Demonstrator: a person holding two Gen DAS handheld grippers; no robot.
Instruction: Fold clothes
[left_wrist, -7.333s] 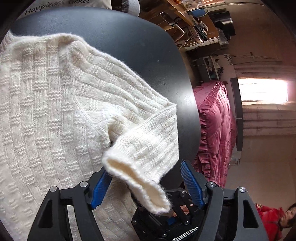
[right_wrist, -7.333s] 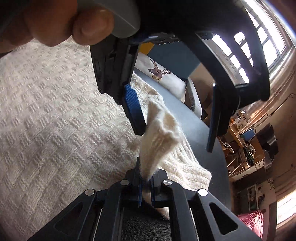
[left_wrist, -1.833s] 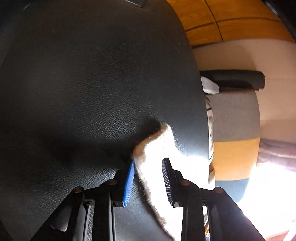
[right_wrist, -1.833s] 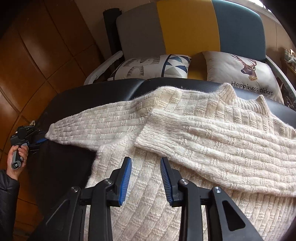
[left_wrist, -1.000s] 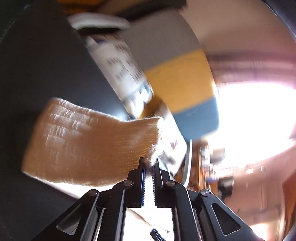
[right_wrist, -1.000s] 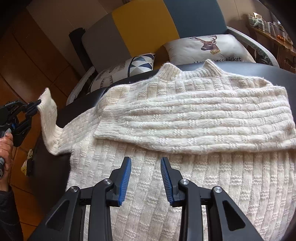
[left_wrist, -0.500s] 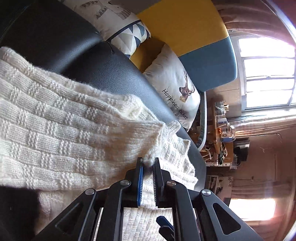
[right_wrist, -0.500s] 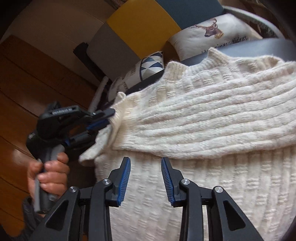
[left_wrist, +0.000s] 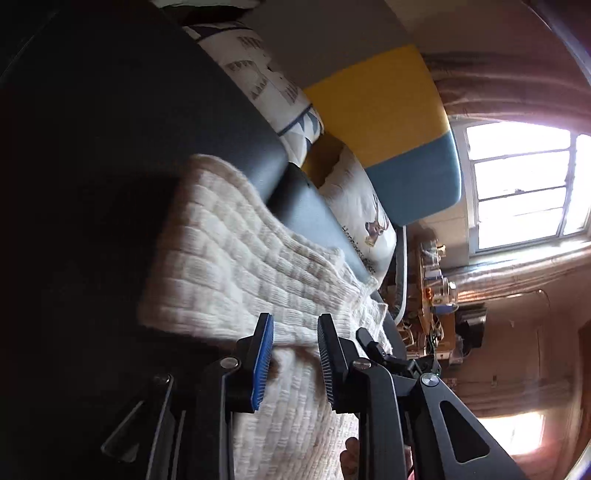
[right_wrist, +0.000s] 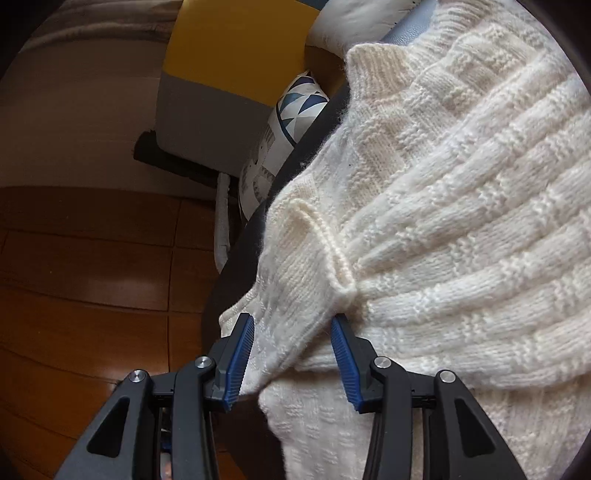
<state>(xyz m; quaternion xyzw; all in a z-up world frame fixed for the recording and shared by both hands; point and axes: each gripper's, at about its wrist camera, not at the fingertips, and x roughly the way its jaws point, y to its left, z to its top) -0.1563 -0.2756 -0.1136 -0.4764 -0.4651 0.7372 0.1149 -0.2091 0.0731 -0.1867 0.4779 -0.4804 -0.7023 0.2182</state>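
Across the black worktop (left_wrist: 110, 147) lies the cream knitted sweater (right_wrist: 461, 221), a sleeve folded over its body. Left tongs (left_wrist: 295, 332) gape slightly above the knit, holding nothing. Right tongs (right_wrist: 293, 328) spread wide around the sweater's shoulder fold at lower centre, not clamped.

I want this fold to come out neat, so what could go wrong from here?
The cream knitted sweater bunches at the shoulder seam, right between the open jaws of the right gripper; closing there may pinch several layers. That fold also lies near the edge of the black leather surface and could slide off.
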